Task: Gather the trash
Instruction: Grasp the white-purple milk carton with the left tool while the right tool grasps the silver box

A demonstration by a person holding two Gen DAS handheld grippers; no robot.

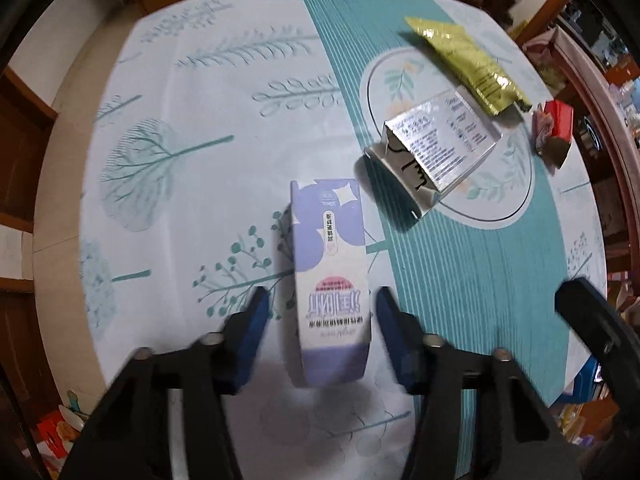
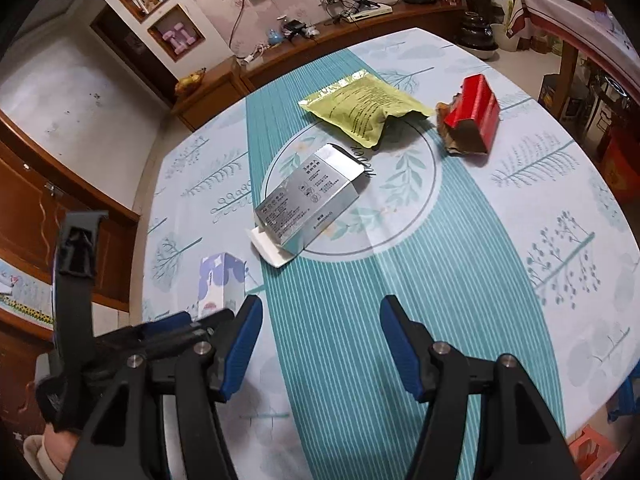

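Note:
A purple and white carton (image 1: 330, 276) lies on the table between the fingers of my left gripper (image 1: 320, 312). The jaws are open, with a gap on each side of the carton. The carton also shows in the right wrist view (image 2: 222, 280), partly hidden behind the left gripper. A silver box (image 1: 440, 140) with an open flap lies beyond it, also in the right wrist view (image 2: 310, 200). A yellow-green pouch (image 2: 366, 110) and a torn red box (image 2: 472, 114) lie farther back. My right gripper (image 2: 320, 320) is open and empty above the teal stripe.
The table (image 2: 540, 300) has a white and teal tree-print cloth. A wooden sideboard (image 2: 360, 36) with cables and small items runs behind it. Wooden cabinets (image 2: 60, 208) stand at the left. The right gripper's body (image 1: 592, 320) shows at the left view's right edge.

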